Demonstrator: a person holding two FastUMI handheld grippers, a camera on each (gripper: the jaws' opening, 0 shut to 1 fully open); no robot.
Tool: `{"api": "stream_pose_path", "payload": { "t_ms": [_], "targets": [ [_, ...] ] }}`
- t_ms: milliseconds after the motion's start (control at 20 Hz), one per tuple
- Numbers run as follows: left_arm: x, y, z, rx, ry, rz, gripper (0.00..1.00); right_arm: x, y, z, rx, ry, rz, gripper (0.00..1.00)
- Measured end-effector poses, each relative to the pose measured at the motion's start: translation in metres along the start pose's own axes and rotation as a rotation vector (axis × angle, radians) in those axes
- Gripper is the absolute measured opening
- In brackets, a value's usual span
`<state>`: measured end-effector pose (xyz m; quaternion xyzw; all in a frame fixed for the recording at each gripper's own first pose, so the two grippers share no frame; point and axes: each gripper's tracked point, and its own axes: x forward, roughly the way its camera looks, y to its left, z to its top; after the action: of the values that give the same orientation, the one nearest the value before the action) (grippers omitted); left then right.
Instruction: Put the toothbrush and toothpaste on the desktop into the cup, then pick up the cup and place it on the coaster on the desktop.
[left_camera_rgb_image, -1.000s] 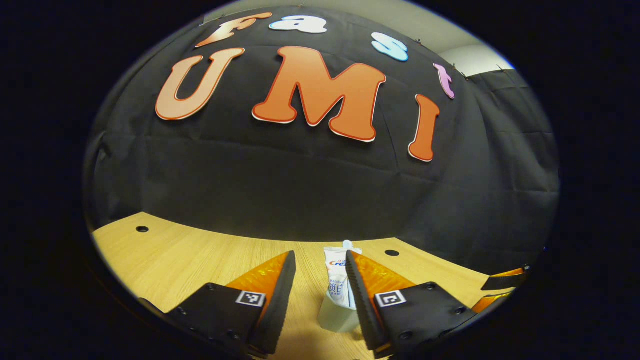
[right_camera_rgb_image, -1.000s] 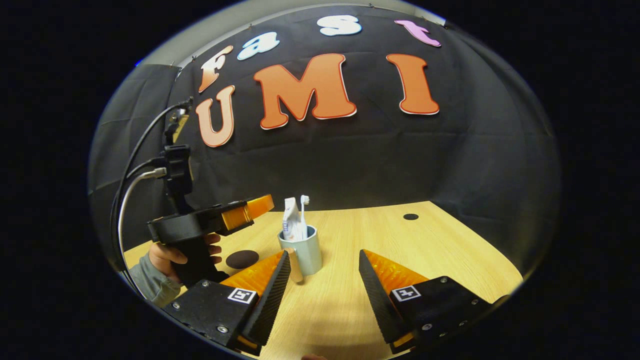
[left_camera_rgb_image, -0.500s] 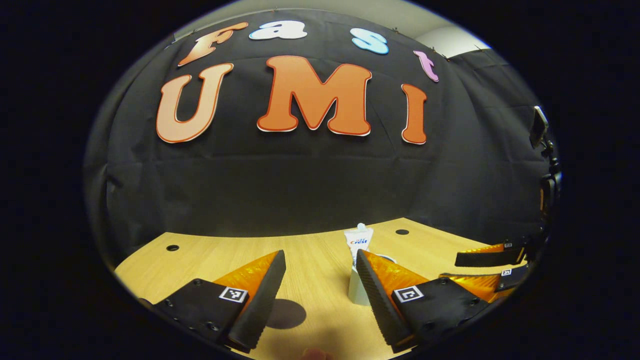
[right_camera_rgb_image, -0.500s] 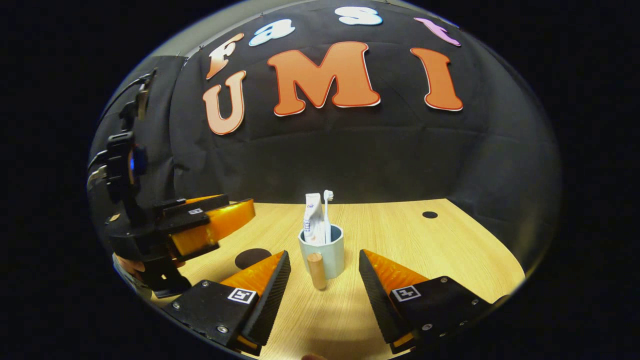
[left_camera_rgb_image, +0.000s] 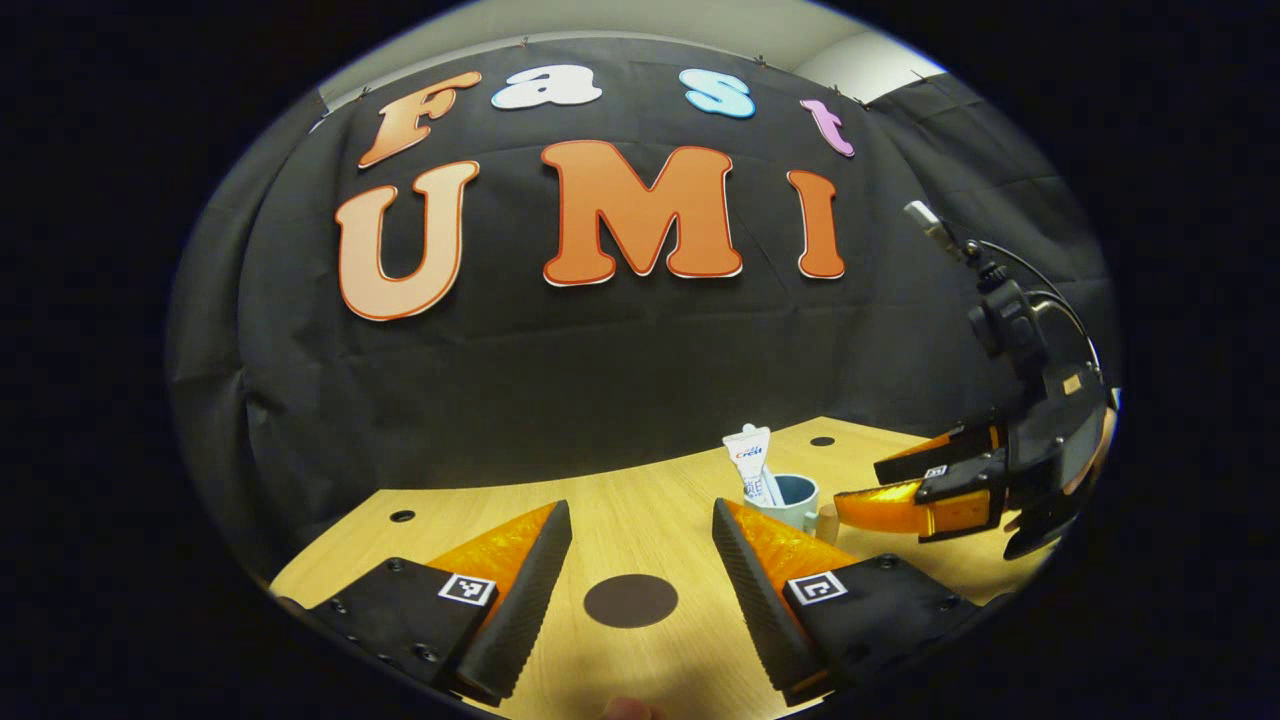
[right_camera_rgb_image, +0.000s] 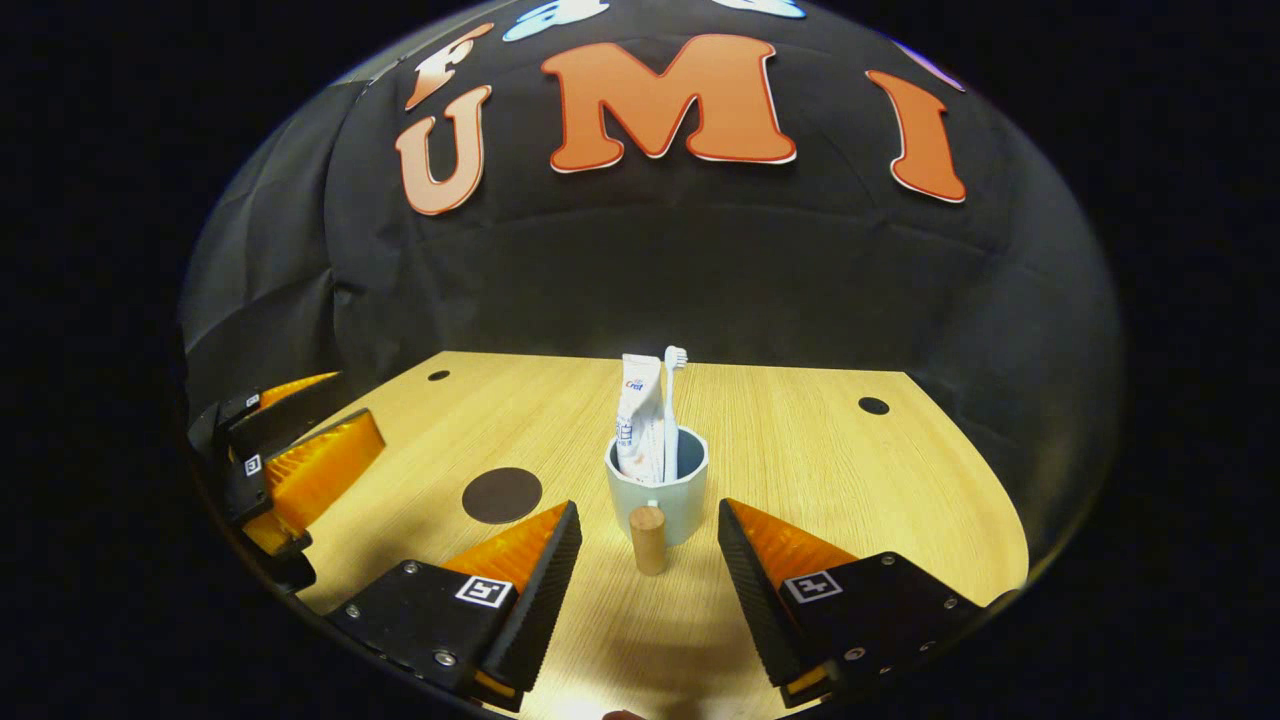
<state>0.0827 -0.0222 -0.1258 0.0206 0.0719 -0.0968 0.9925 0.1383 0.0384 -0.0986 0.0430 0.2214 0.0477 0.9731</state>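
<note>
Cup (right_camera_rgb_image: 657, 490) stands just ahead of open right claw (right_camera_rgb_image: 648, 555).

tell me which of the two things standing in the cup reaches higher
The toothbrush: its bristled head tops out just above the flat end of the toothpaste, which stands to its left in the cup.

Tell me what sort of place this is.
Most likely a staged recording booth, not a real bathroom: a bare wooden desktop backed by black cloth, holding just a cup with toothbrush and toothpaste, and a dark round coaster.
</note>
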Motion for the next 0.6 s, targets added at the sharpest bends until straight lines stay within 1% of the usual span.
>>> {"api": "stream_pose_path", "payload": {
  "t_ms": [150, 250, 300, 500, 550, 600],
  "targets": [
    [-0.014, 0.006, -0.003, -0.005, -0.008, -0.009, 0.90, 0.007, 0.003, -0.003, -0.011, 0.070, 0.009, 0.83],
    [-0.022, 0.012, -0.010, -0.003, 0.001, 0.002, 0.94, 0.016, 0.004, -0.012, -0.012, 0.144, -0.011, 0.83],
    [-0.025, 0.015, -0.013, -0.004, 0.004, 0.008, 0.94, 0.018, 0.006, -0.020, -0.010, 0.188, -0.019, 0.83],
    [-0.042, 0.039, -0.021, -0.014, 0.011, 0.047, 0.94, 0.022, 0.008, -0.023, -0.031, 0.266, -0.036, 0.83],
    [-0.046, 0.046, -0.023, -0.025, 0.016, 0.059, 0.96, 0.025, 0.006, -0.022, -0.045, 0.279, -0.046, 0.83],
    [-0.051, 0.051, -0.025, -0.039, 0.019, 0.068, 0.94, 0.028, 0.002, -0.023, -0.065, 0.294, -0.064, 0.83]
  ]
}}
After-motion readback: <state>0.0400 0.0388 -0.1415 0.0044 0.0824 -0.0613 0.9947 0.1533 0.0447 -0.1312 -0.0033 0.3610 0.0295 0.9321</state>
